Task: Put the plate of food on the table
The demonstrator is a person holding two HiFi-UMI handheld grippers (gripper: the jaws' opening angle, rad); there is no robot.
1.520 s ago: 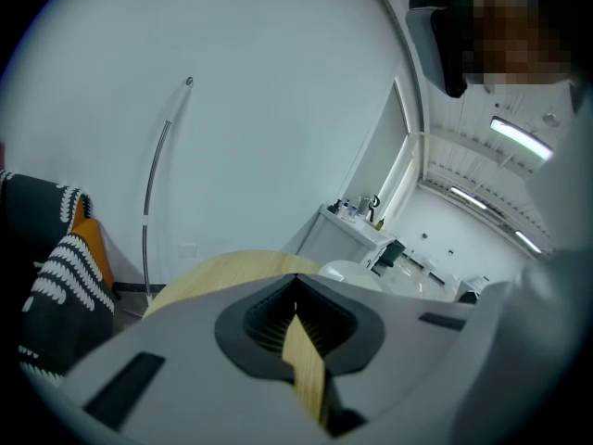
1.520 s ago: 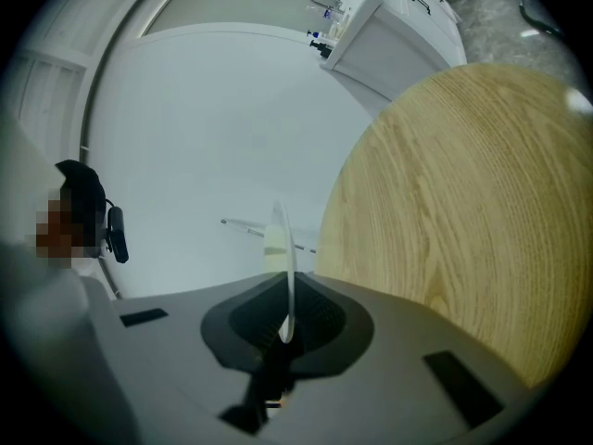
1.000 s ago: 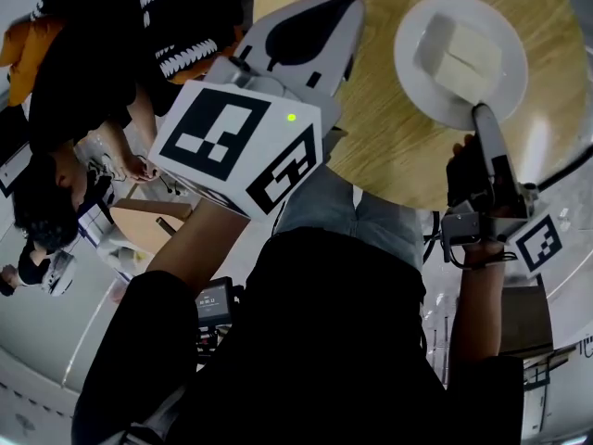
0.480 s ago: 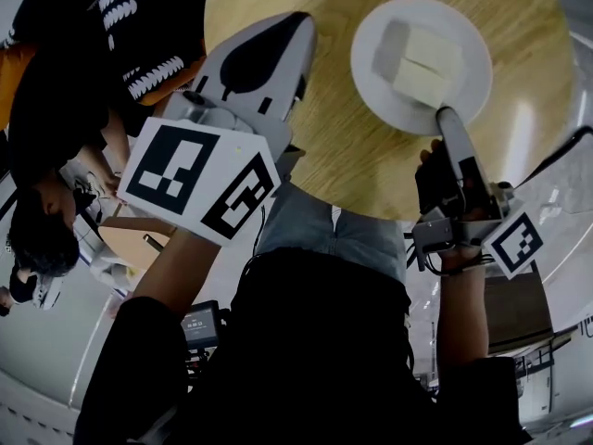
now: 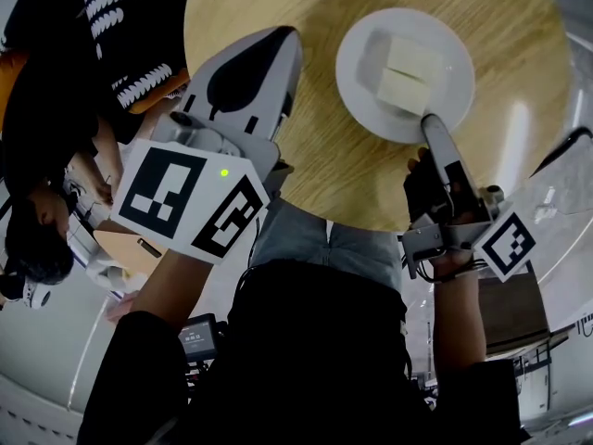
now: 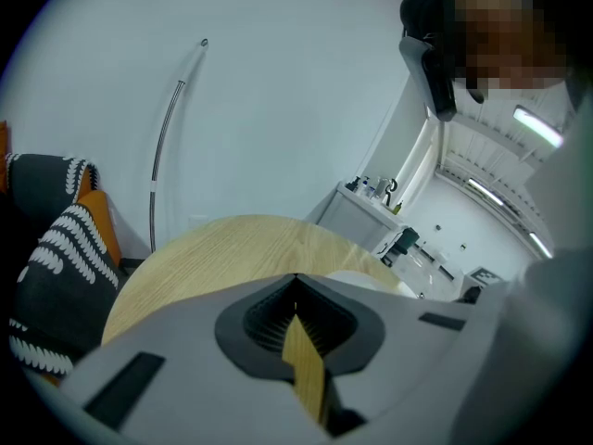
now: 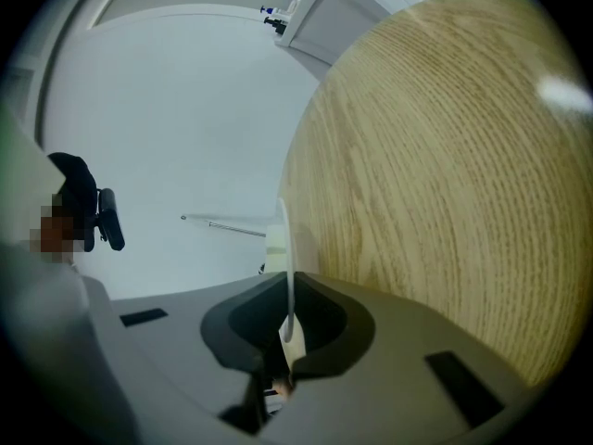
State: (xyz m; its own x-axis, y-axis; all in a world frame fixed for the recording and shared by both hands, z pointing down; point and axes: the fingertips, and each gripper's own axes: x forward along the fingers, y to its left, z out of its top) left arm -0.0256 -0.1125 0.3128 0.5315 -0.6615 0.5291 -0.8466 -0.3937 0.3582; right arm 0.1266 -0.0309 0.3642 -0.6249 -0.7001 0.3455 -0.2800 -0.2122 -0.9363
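A white plate (image 5: 405, 72) with two pale blocks of food (image 5: 408, 74) lies over the right part of the round wooden table (image 5: 315, 156). My right gripper (image 5: 428, 120) is shut on the plate's near rim. In the right gripper view the plate (image 7: 283, 239) shows edge-on as a thin white line running between the jaws (image 7: 287, 281), close beside the wood (image 7: 445, 156). I cannot tell whether it touches the tabletop. My left gripper (image 5: 283, 40) hovers over the table's left part, its jaws (image 6: 296, 281) shut with nothing in them.
A person in a black-and-white patterned top (image 5: 139, 26) is close to the table's left edge, with an orange item (image 5: 18, 72) beside them. My own legs (image 5: 343, 239) meet the table's near edge. A white counter (image 6: 371, 202) stands far behind the table.
The whole head view has slid left, table and plate together. The right gripper keeps its hold on the plate's rim. The left gripper stays over the table's left side.
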